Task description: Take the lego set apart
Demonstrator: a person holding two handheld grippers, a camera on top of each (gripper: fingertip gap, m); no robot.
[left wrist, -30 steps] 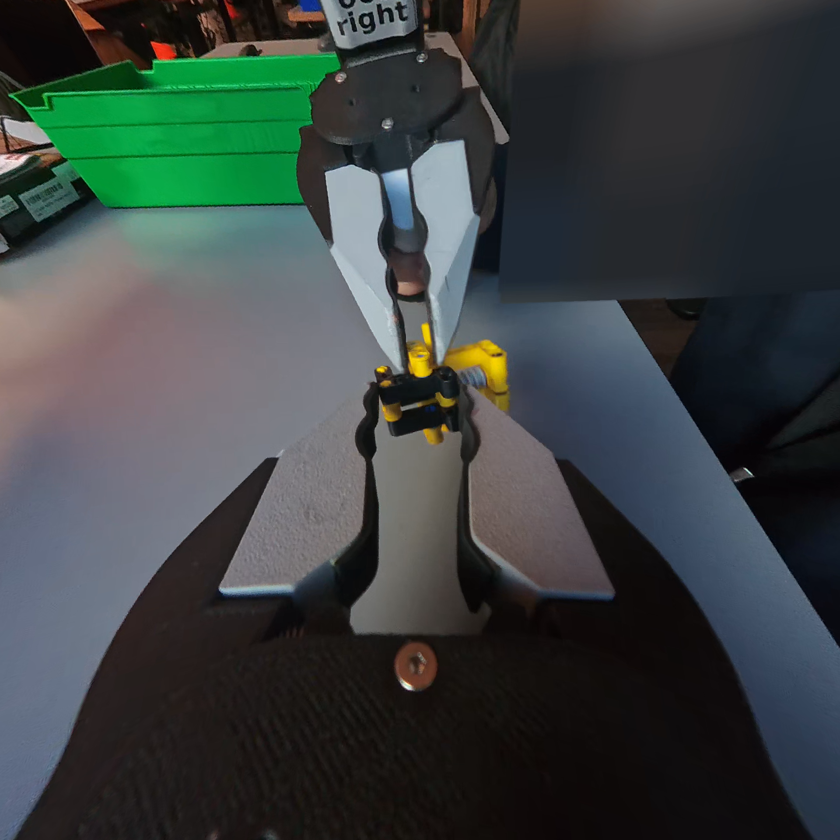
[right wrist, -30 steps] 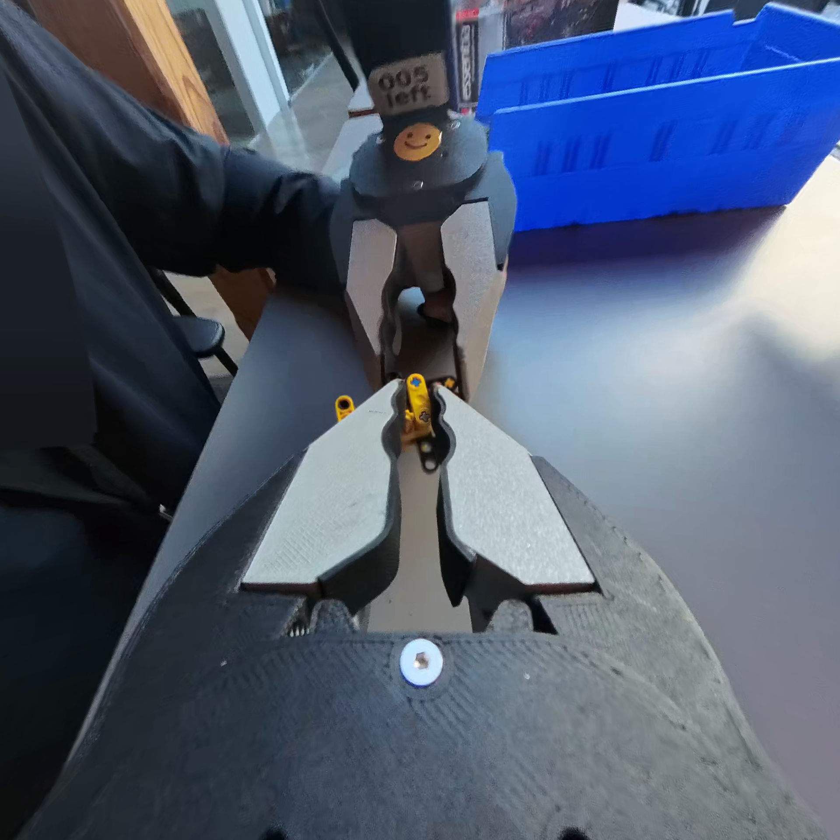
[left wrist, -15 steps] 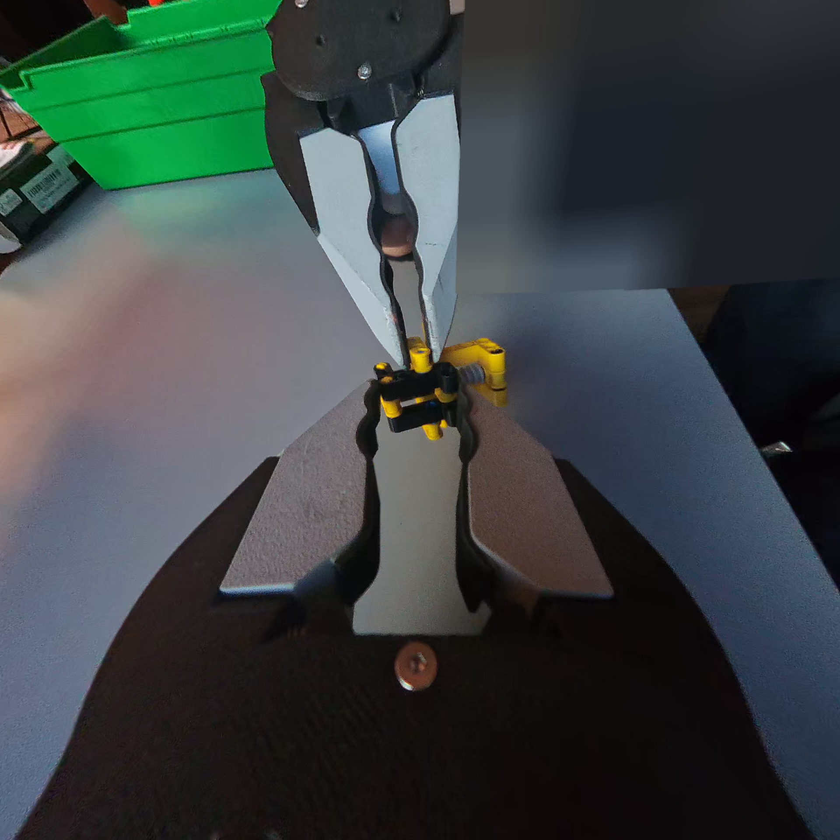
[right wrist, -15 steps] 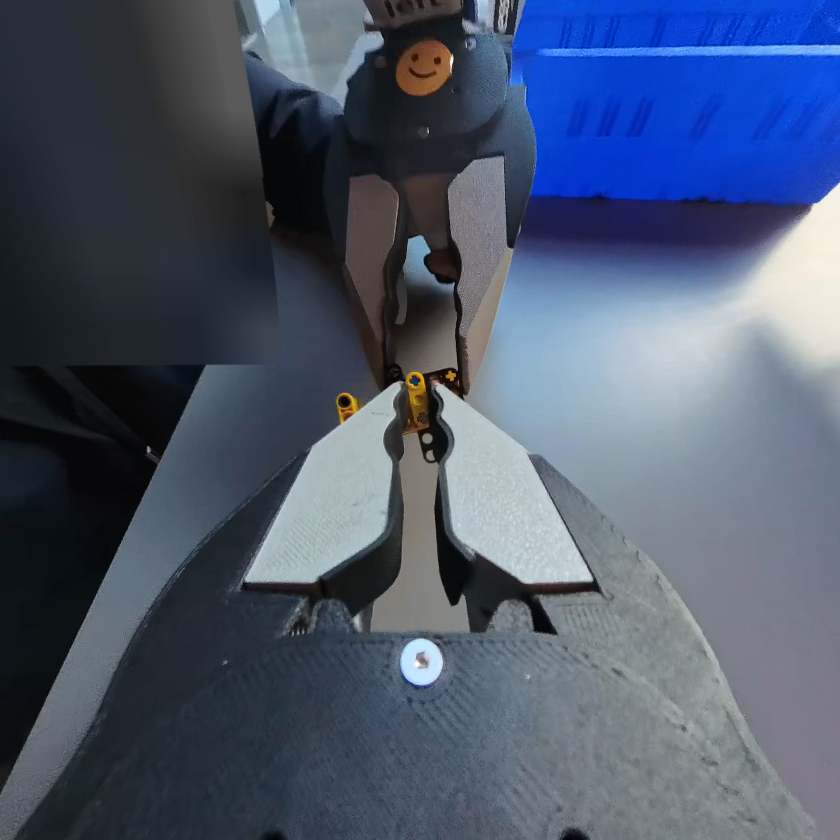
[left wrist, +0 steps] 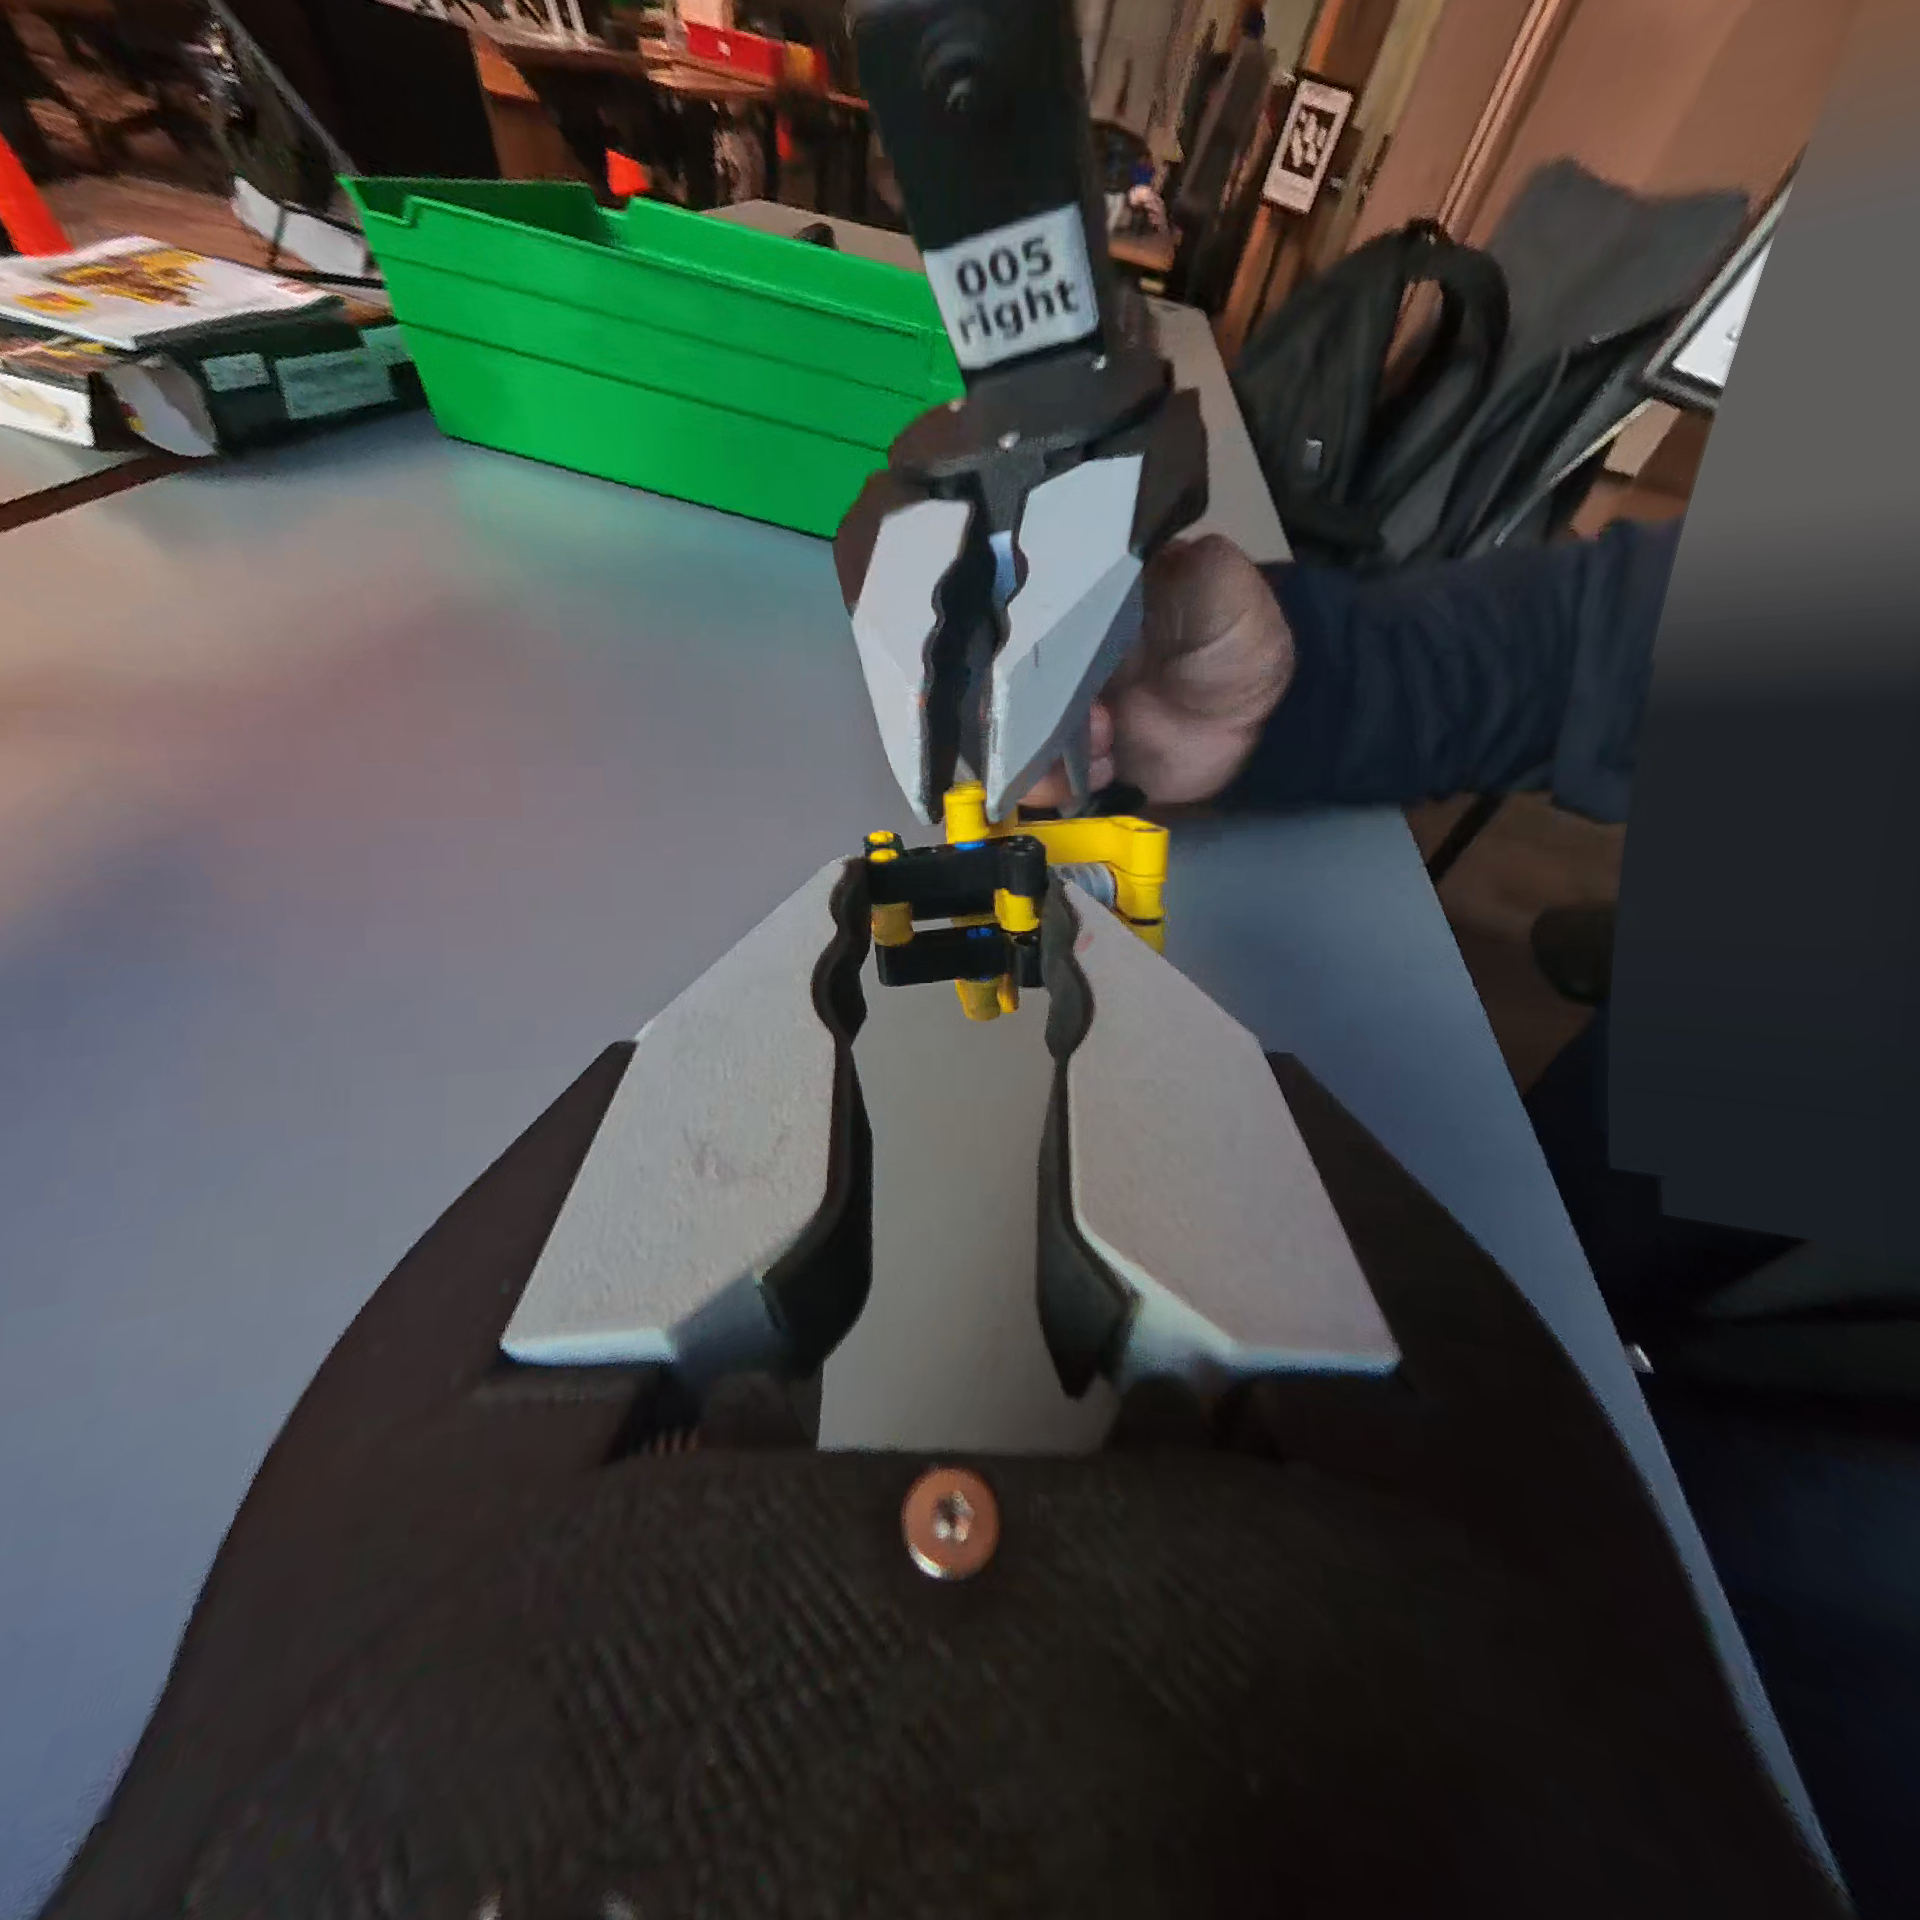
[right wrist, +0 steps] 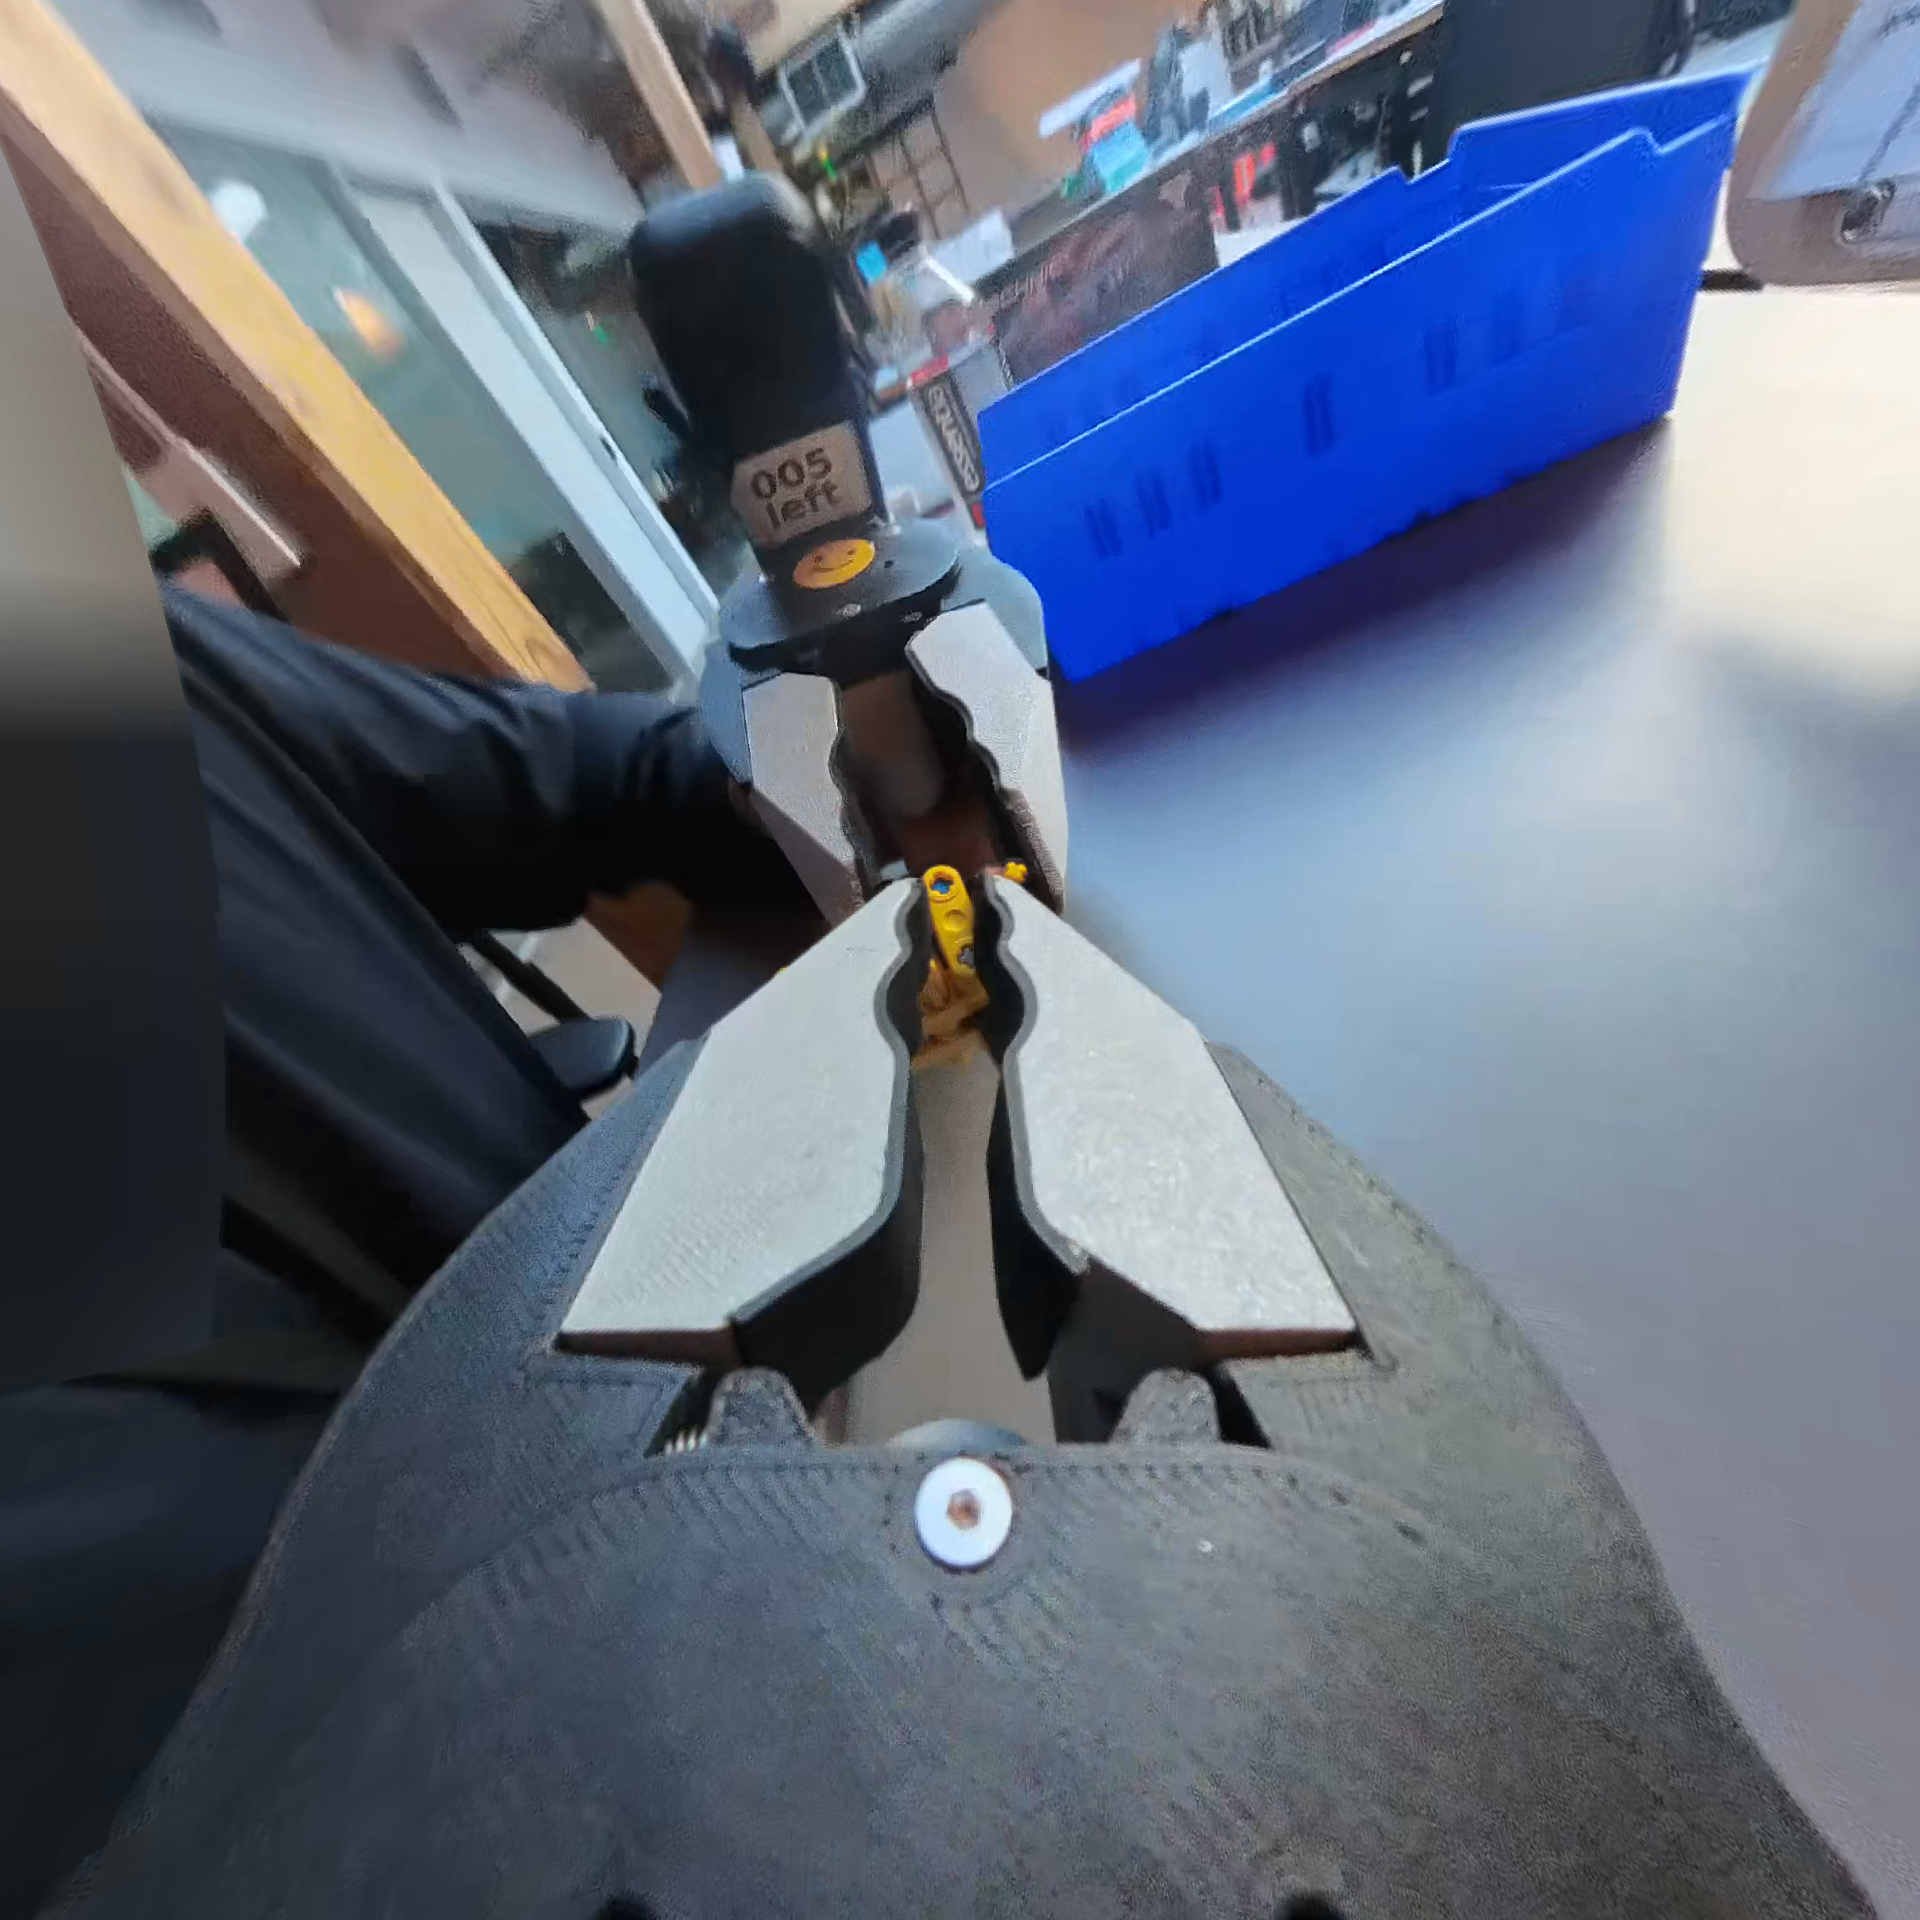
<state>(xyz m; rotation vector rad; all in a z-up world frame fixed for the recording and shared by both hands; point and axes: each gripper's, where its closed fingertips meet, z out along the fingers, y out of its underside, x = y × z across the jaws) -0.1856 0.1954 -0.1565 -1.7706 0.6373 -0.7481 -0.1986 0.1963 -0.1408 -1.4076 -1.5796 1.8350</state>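
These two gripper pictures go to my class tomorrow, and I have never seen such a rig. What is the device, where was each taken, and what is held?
No robot here: a person holds a two-finger gripper in each hand, each carrying a camera that looks along its fingers. In the left wrist view the left gripper is shut on the black and yellow lego set, just above the grey table. The right gripper pinches a yellow piece at its top. A green bin stands behind. The right wrist view shows the same grasp from the opposite side, with a blue bin beyond.
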